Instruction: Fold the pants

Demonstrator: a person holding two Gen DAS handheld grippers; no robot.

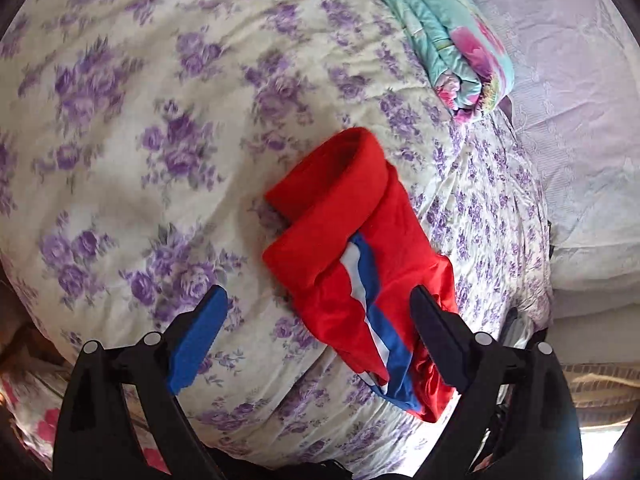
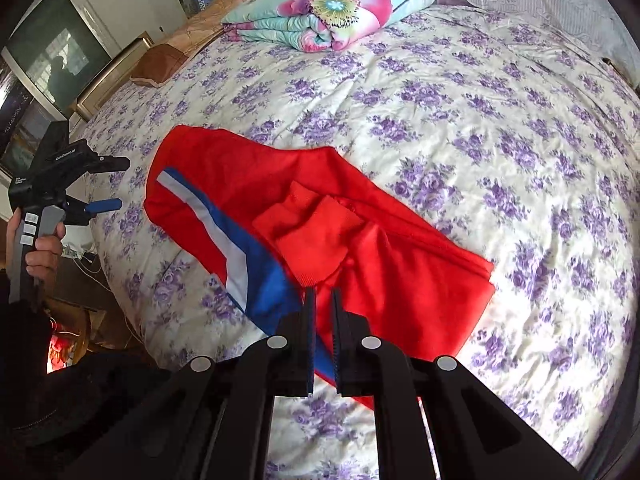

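Red pants point(image 2: 384, 256) with a white and blue side stripe point(image 2: 236, 248) lie partly folded on the flowered bed; they also show in the left wrist view point(image 1: 352, 216). My right gripper point(image 2: 323, 294) is shut on a red fold of the pants at their near edge. My left gripper point(image 1: 320, 294) is open and empty, its jaws wide apart above the near end of the pants. It also shows in the right wrist view point(image 2: 116, 184), off the pants' left side.
The bed cover point(image 2: 480, 128) is cream with purple flowers. A folded teal and pink quilt point(image 2: 332, 12) lies at the far end. The bed's left edge point(image 2: 116, 264) drops to the floor, with furniture and a screen point(image 2: 52, 52) beyond.
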